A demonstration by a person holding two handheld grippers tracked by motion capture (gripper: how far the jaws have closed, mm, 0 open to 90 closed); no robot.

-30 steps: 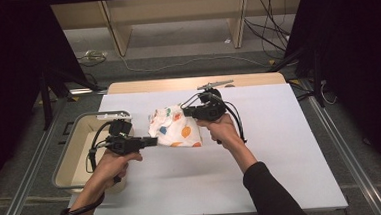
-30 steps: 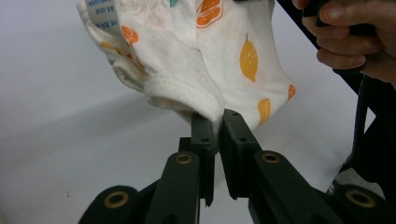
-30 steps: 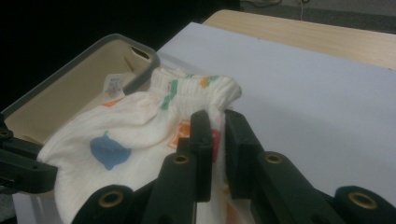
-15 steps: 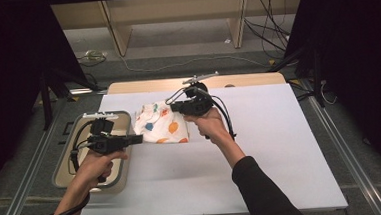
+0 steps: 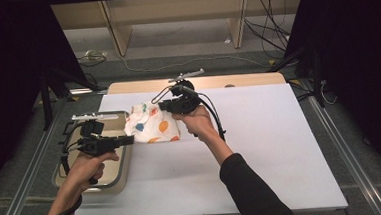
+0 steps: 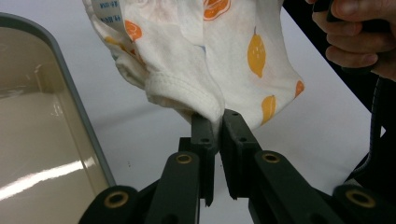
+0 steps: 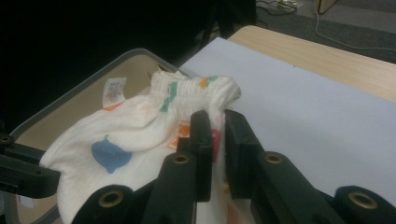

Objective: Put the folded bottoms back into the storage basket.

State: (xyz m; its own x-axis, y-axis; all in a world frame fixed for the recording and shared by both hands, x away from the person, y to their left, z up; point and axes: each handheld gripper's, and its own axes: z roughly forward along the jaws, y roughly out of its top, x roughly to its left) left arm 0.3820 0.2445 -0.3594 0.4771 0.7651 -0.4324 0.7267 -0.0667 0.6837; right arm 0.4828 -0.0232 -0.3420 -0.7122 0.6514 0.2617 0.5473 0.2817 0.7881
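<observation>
Near the worktop's left edge, your left tongs and right tongs, both clamping the fruit-print garment, have carried it toward the tray; lowering in looks next.

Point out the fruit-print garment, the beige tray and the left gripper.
fruit-print garment (image 5: 152,125), high view, middle of the cloth.
beige tray (image 5: 123,164), high view, its right rim.
left gripper (image 6: 218,128), left gripper view, between the jaw tips clamping the hem.

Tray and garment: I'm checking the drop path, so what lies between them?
Nothing but bare white mat, in the left gripper view; the garment hangs just beside the tray.
</observation>
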